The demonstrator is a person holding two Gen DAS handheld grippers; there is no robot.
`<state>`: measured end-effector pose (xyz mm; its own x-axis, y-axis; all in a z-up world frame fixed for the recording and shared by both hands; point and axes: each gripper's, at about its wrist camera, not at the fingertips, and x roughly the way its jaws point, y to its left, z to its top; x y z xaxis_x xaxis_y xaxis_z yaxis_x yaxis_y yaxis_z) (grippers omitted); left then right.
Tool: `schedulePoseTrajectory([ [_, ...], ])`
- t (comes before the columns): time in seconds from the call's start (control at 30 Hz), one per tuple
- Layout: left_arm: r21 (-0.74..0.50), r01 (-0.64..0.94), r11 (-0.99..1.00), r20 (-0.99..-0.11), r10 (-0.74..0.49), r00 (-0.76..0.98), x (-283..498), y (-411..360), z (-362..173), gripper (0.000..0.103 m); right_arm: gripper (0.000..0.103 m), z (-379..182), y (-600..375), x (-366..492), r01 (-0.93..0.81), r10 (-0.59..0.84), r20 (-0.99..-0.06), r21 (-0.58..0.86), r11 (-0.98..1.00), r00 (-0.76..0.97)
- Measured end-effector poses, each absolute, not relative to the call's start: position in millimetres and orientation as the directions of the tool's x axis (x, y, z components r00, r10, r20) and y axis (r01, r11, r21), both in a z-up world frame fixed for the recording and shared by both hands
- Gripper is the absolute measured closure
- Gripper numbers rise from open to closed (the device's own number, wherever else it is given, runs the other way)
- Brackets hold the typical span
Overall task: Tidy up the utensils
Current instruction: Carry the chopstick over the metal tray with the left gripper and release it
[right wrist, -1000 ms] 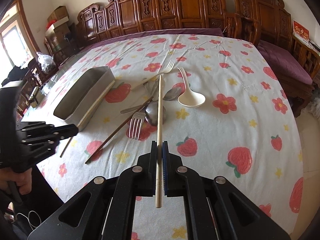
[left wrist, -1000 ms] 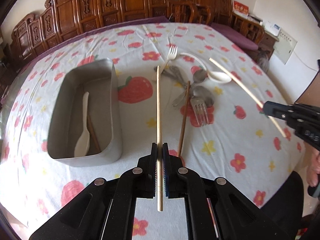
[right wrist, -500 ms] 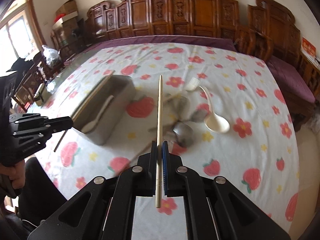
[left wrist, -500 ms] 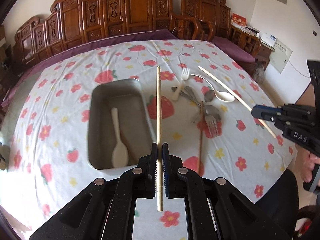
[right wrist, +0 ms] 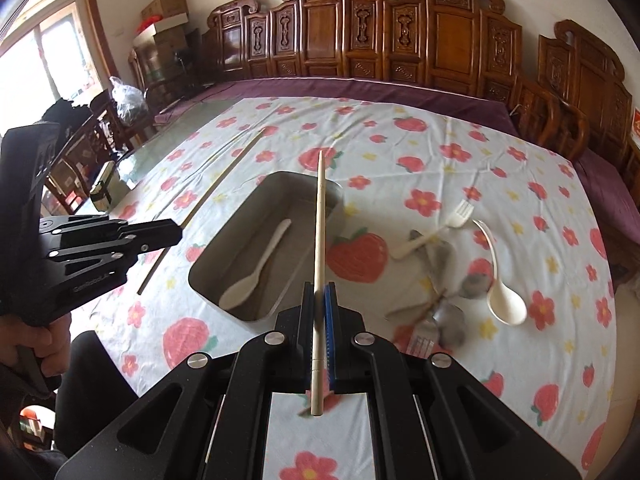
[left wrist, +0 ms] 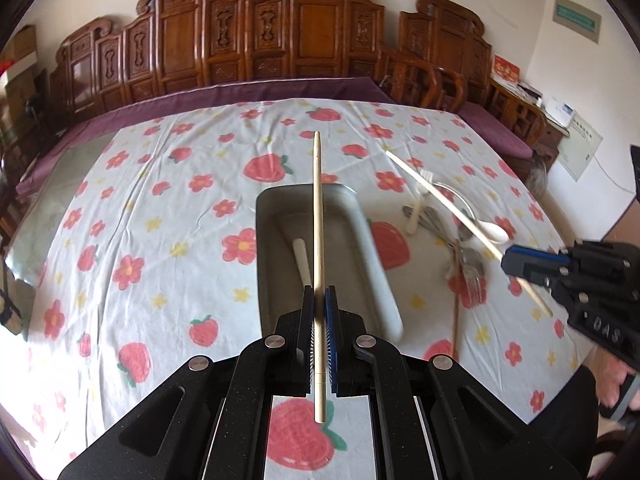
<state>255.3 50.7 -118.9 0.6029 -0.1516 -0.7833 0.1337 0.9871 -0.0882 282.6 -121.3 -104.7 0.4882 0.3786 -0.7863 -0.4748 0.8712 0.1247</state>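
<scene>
Left tool (left wrist: 320, 300) clamped on pale chopstick (left wrist: 318, 216), shaft running up frame centre, over metal tray (left wrist: 376, 264); likely lined lengthwise so it drops in flat. Right tool (right wrist: 320, 296) clamped on second chopstick (right wrist: 320, 224), tip over tray's far end. White spoon (right wrist: 256, 276) already lies inside tray. Loose forks and spoons pile (right wrist: 444, 276) waits on counter (right wrist: 400, 148), right of frame; more sorting left.
</scene>
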Motion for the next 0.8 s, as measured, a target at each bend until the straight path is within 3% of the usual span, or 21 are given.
schedulePoseTrajectory([
  [0.33,-0.159,0.102,0.982,-0.817,-0.189,0.545,290,60,-154,0.099,0.097,-117,-87,295,-0.476,0.388,-0.802,0.150,0.867,0.455],
  [0.8,-0.161,0.084,0.983,-0.830,-0.181,0.528,307,60,-166,0.095,0.097,-128,-72,312,-0.457,0.390,-0.817,0.179,0.871,0.424],
])
